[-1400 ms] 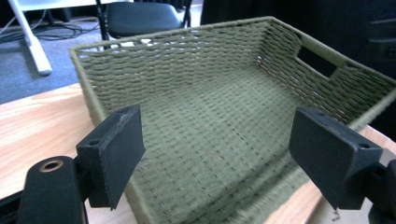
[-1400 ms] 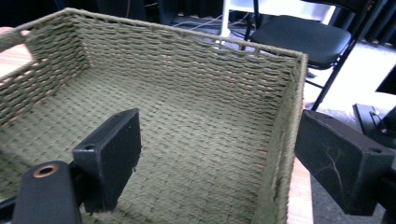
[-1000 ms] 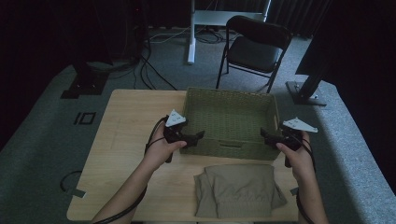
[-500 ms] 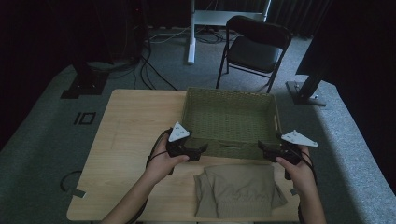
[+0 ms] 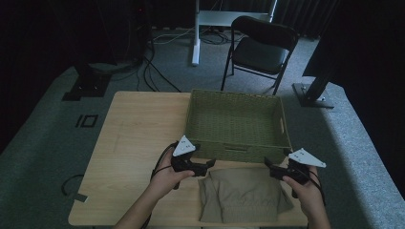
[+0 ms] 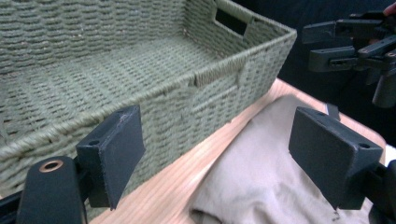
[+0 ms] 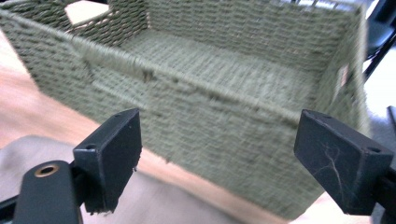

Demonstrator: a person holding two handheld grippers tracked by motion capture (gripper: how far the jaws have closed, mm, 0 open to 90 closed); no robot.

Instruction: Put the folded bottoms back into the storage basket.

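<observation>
A green woven basket (image 5: 236, 125) stands empty at the far middle of the wooden table (image 5: 133, 143). A folded tan cloth (image 5: 241, 195) lies just in front of it, near the table's front edge. My left gripper (image 5: 210, 163) hovers at the cloth's far-left corner, open, nothing between its jaws. In the left gripper view the basket (image 6: 140, 70) and cloth (image 6: 271, 172) lie ahead of the left gripper (image 6: 215, 154). My right gripper (image 5: 268, 166) hovers open at the cloth's far-right corner. In the right gripper view the right gripper (image 7: 217, 163) faces the basket's near wall (image 7: 210, 116), cloth (image 7: 37, 154) at lower left.
A black folding chair (image 5: 260, 45) and a white stand leg (image 5: 196, 33) sit on the grey floor beyond the table. Cables trail at the back left. The table's left half is bare wood.
Both hands have drawn back from the basket's near corners toward the front of the table and lowered over the cloth's far corners. Jaws stay wide.
</observation>
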